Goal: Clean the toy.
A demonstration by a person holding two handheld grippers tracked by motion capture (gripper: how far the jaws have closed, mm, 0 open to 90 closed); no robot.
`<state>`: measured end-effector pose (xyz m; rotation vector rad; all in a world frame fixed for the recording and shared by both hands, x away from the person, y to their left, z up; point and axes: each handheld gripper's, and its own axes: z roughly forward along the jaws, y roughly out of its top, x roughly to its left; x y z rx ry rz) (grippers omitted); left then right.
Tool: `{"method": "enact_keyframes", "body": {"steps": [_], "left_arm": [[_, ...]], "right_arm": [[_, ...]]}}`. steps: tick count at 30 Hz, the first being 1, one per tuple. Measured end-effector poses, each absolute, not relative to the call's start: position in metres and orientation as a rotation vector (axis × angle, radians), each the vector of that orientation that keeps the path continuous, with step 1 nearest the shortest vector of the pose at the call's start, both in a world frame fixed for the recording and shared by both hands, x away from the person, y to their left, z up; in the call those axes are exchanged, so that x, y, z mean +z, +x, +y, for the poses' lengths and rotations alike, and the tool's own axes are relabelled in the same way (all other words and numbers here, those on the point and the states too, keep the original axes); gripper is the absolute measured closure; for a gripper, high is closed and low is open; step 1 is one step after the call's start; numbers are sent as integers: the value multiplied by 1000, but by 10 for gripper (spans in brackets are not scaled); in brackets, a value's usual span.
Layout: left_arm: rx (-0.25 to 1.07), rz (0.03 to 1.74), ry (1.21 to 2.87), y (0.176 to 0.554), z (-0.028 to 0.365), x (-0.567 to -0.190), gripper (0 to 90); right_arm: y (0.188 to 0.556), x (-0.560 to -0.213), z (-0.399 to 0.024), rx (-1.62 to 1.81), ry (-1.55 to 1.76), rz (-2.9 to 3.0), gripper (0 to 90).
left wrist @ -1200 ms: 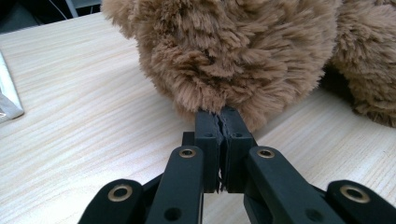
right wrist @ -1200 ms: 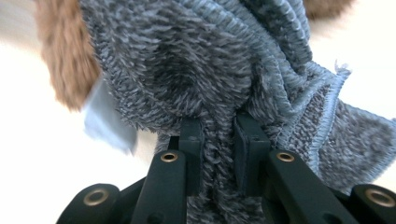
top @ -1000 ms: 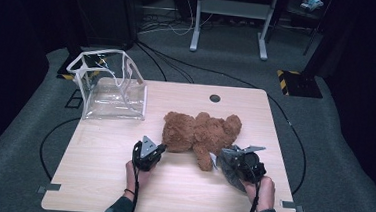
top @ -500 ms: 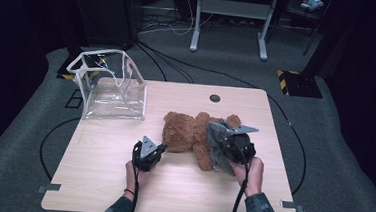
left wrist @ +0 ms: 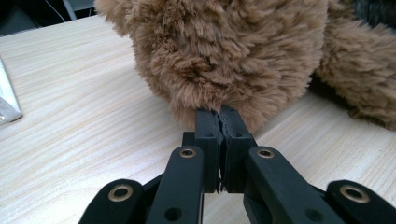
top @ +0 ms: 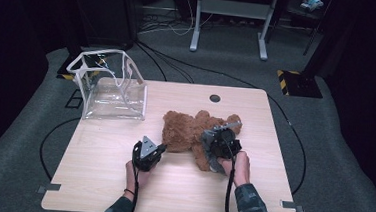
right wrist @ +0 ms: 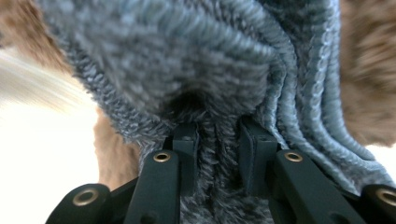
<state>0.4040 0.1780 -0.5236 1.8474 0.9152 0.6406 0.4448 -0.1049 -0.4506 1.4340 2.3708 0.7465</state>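
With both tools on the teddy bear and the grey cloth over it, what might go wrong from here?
The left tool pinches only fur at the edge of the teddy bear, so the fur may slip free. The right tool's jaws have just been opening around folds of the grey cloth, which may drop. The bear may drag across the table.

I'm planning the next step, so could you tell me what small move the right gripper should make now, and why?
Probably carry the grey knitted cloth a little further over the teddy bear before letting go. The right gripper, whose jaws have just been opening, has a fold of cloth between them, bunched over the bear's right part, while the left gripper pinches the bear's fur at its near edge.
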Motion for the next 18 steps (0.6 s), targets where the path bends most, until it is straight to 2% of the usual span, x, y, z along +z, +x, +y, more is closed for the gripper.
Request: {"method": "enact_keyframes", "body": {"steps": [4, 9, 13, 18], "left_arm": [[639, 914, 1849, 404, 178, -523, 875], [639, 915, 1846, 404, 178, -523, 875], [637, 916, 1842, 404, 179, -524, 875], [637, 911, 1850, 404, 178, -523, 876]], "right_arm": [[443, -462, -103, 730, 1433, 2365, 763], [432, -482, -101, 648, 1411, 2421, 776], [418, -476, -105, 681, 1388, 2423, 780], [408, -444, -119, 827, 1386, 2335, 779]]}}
